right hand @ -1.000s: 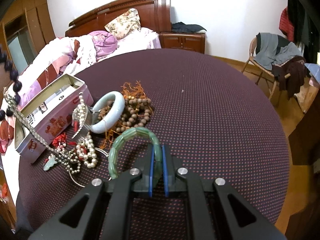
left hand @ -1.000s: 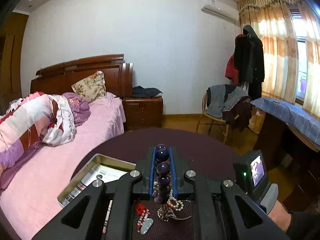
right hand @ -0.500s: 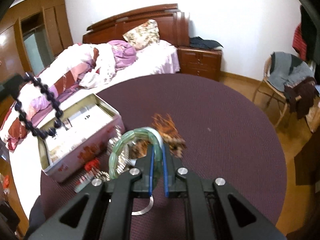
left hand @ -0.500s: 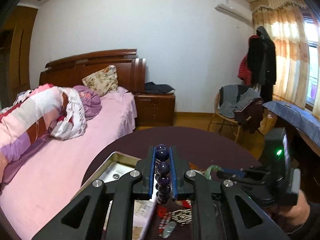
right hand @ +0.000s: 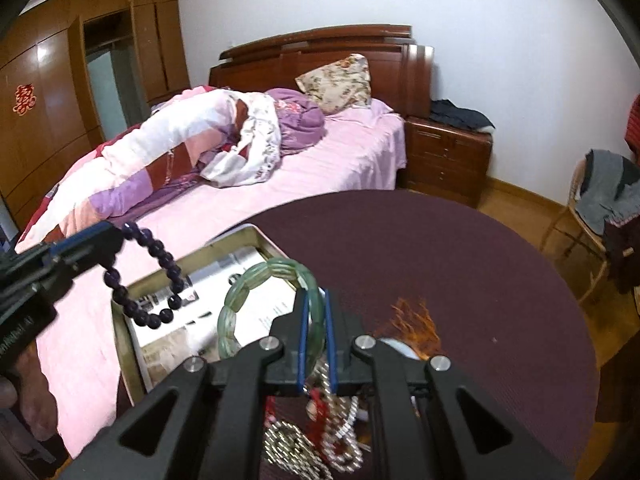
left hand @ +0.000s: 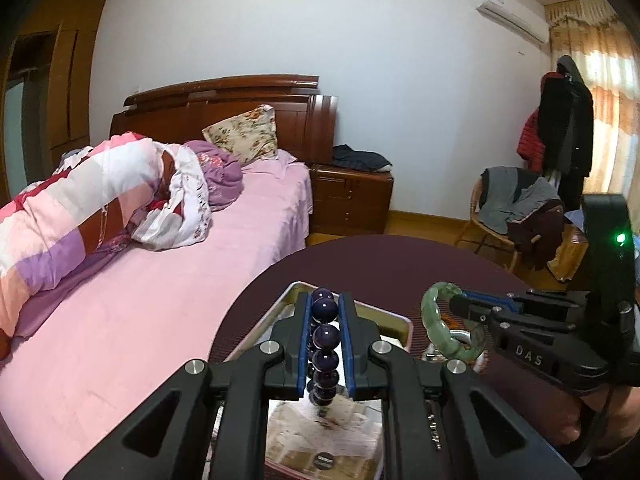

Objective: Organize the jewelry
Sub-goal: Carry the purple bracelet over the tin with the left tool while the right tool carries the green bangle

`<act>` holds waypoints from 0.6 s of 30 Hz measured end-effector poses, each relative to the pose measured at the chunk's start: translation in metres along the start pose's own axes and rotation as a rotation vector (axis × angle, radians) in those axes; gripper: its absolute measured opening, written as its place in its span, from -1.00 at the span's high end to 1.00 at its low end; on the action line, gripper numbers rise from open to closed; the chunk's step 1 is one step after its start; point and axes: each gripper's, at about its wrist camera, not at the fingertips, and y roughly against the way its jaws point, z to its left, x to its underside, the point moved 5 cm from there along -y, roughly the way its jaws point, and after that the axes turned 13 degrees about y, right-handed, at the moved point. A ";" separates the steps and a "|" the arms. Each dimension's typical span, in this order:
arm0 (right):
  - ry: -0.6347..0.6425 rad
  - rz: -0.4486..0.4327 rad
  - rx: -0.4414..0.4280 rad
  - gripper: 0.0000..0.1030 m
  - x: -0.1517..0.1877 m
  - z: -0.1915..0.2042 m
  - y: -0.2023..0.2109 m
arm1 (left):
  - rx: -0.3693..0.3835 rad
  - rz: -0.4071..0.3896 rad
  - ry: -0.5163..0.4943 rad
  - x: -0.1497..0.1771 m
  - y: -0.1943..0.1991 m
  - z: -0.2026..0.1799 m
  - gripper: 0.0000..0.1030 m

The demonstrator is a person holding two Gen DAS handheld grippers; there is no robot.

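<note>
Your left gripper (left hand: 324,312) clamps one purple bead bracelet (right hand: 154,276); your right gripper (right hand: 316,312) clamps one green jade bangle (right hand: 256,292), both above one open tin (right hand: 124,344).

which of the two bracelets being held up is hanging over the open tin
The purple bead bracelet in the left tongs hangs over the tin; the green bracelet sits more toward its edge.

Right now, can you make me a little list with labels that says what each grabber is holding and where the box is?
left gripper: jaws shut on the purple bead bracelet, held above the tin
right gripper: jaws shut on the green jade bracelet
tin box: open, papers inside, at the table edge by the bed
round table: dark maroon cloth
jewelry pile: chains and pearls below the right gripper
</note>
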 end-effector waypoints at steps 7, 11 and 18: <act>0.030 -0.004 -0.035 0.79 -0.015 0.018 -0.016 | -0.027 0.036 0.033 0.001 -0.020 0.019 0.75; 0.034 0.005 -0.047 0.79 -0.018 0.023 -0.026 | -0.036 0.056 0.043 0.001 -0.032 0.026 0.75; 0.031 0.033 -0.056 0.79 -0.015 0.027 -0.044 | -0.049 0.085 0.047 0.000 -0.052 0.033 0.75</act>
